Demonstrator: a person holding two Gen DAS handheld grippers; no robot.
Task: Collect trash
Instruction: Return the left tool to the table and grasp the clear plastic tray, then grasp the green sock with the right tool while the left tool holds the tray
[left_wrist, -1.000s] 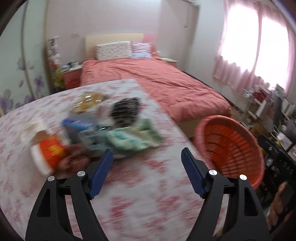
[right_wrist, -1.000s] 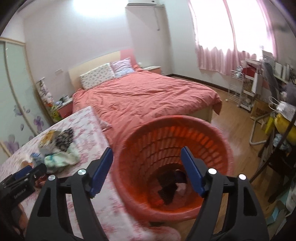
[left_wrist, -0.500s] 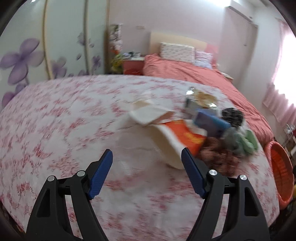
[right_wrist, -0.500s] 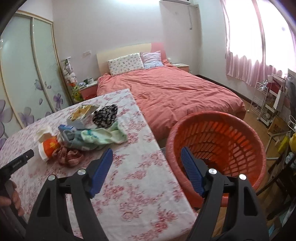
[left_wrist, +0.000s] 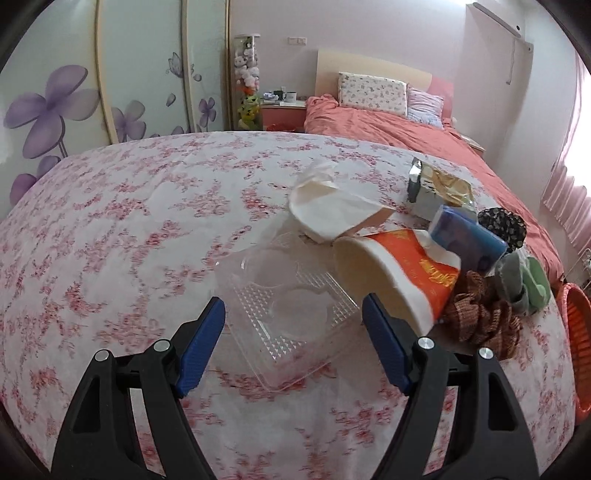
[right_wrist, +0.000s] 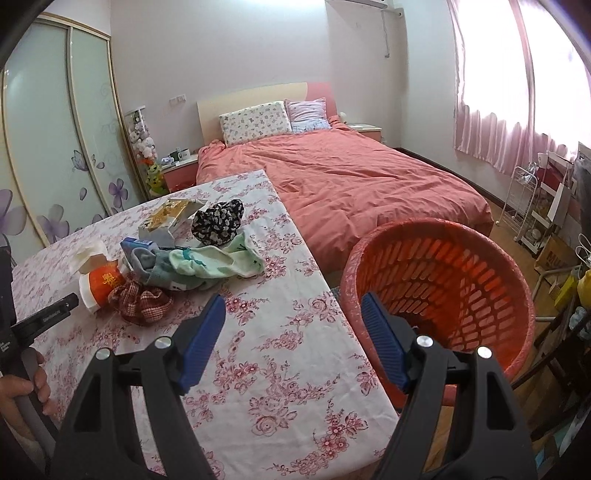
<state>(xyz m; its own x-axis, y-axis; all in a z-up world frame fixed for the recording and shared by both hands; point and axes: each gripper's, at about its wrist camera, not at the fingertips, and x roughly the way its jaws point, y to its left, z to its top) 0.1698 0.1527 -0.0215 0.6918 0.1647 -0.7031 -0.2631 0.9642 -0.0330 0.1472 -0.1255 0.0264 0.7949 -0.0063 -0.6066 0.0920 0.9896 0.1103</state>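
Note:
A clear plastic tray (left_wrist: 288, 314) lies on the floral tablecloth (left_wrist: 110, 229). My left gripper (left_wrist: 293, 343) is open, its blue fingers on either side of the tray's near end. Beside the tray lie an orange paper cup (left_wrist: 402, 273) on its side, white crumpled paper (left_wrist: 332, 210), a blue carton (left_wrist: 465, 240) and a foil snack bag (left_wrist: 439, 188). My right gripper (right_wrist: 293, 343) is open and empty over the table's right edge, next to the orange basket (right_wrist: 439, 288). The cup (right_wrist: 103, 282) shows in the right view too.
Cloth items lie among the trash: a brown knit piece (right_wrist: 142, 301), green and grey socks (right_wrist: 207, 262), a black patterned cloth (right_wrist: 218, 221). A bed (right_wrist: 351, 177) stands behind the table. A rack (right_wrist: 532, 206) and clutter stand at the right.
My left gripper has moved closer and lower over the clear tray, which now lies between its fingers. My right gripper has drifted slightly; the basket stays at its right.

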